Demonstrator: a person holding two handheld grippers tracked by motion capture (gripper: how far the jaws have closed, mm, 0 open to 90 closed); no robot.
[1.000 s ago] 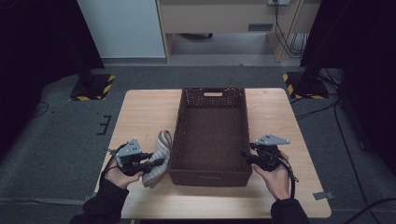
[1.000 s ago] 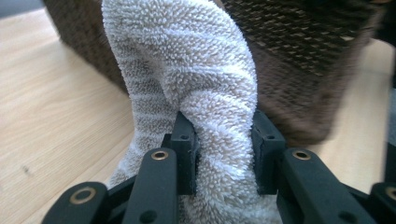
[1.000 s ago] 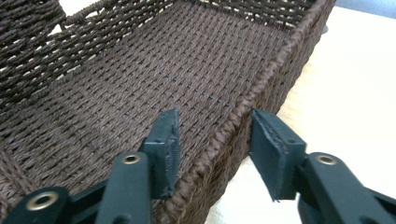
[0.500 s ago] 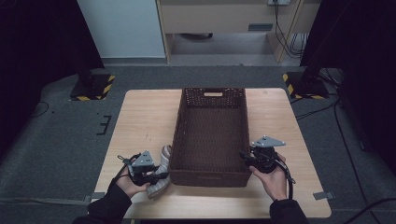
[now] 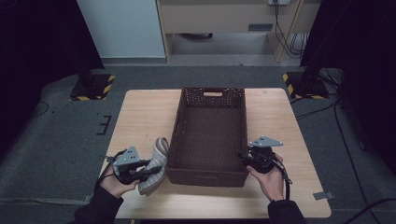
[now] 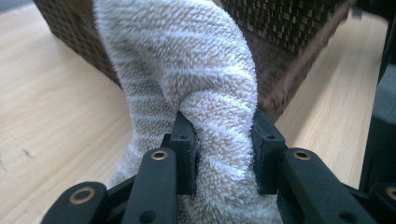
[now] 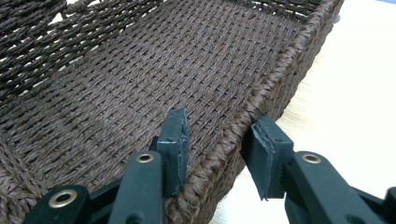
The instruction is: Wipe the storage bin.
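Observation:
A fluffy grey-and-white striped sock [image 5: 158, 158] rises beside the near left corner of the brown woven basket [image 5: 175, 135]. My left gripper [image 5: 150, 171] is shut on the sock [image 6: 187, 70], with both pads pressed into its pile, and the basket's corner [image 6: 289, 46] stands just behind it. My right gripper [image 5: 243, 156] straddles the basket's right rim [image 7: 280, 65] near the front corner. Its jaws [image 7: 217, 140] have just been closing, one pad inside the basket and one outside, and both now meet the rim.
The basket holds nothing and lies lengthwise down the middle of the wooden table [image 5: 140, 112]. Bare tabletop [image 5: 275, 116] lies to its right. Dark floor surrounds the table, with black stands at the far corners.
My left hand shifted the sock slightly toward the table's near edge, then back left. The right gripper stayed at the rim while its jaws narrowed.

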